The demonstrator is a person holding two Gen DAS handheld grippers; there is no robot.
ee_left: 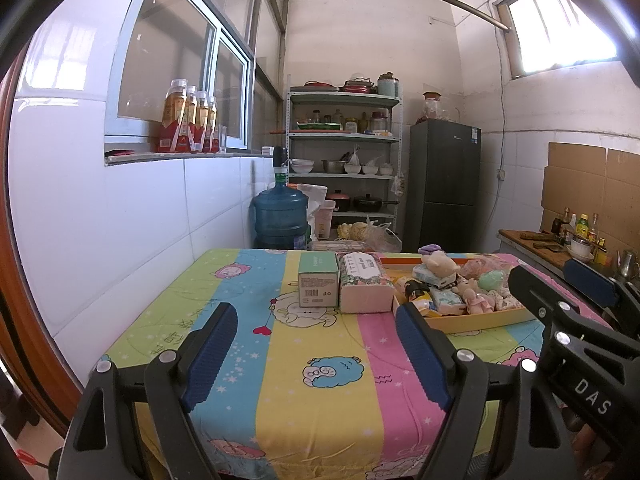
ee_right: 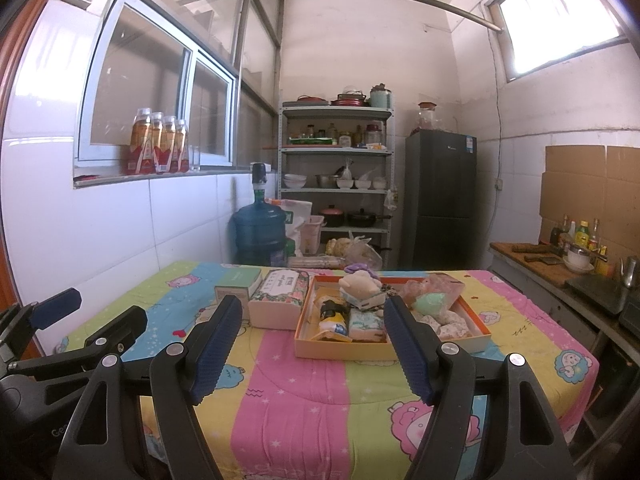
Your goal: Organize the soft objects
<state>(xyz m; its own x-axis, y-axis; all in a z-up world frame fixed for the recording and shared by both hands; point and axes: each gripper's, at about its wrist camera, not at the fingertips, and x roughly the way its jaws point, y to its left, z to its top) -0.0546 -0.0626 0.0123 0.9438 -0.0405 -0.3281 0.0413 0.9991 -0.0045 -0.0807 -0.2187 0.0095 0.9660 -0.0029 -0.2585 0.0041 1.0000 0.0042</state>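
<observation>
Two grippers over near edge of table (ee_right: 520, 320), striped cartoon cloth on top. Left gripper (ee_left: 316, 340): jaws wide apart, nothing between pads, only cloth visible behind the gap. Right gripper (ee_right: 312, 332): jaws likewise spread, holding nothing; shallow orange tray (ee_right: 344, 350) seen through the gap at frame centre, not touched.

Tray at mid-table, right of centre in left wrist view, centre in right wrist view. Heaped with soft objects: beige plush toy (ee_right: 360, 284) on top toward far side, mint-green soft ball (ee_right: 427, 303) at right, small tissue packs (ee_right: 366, 322) at near middle, dark-haired doll (ee_right: 332, 308) at left. Other contents too jumbled to identify.

Left of tray, touching or just beside its left wall: floral tissue pack (ee_right: 280, 296) lying flat. Further left, just beside that: green box (ee_right: 236, 282).

Background, upper centre: metal shelf (ee_right: 336, 152) with bowls and pots; dark fridge (ee_right: 440, 200) to its right; blue water jug (ee_right: 259, 232) on floor to its left. Bottles (ee_right: 158, 144) on window ledge, upper left of frame.
</observation>
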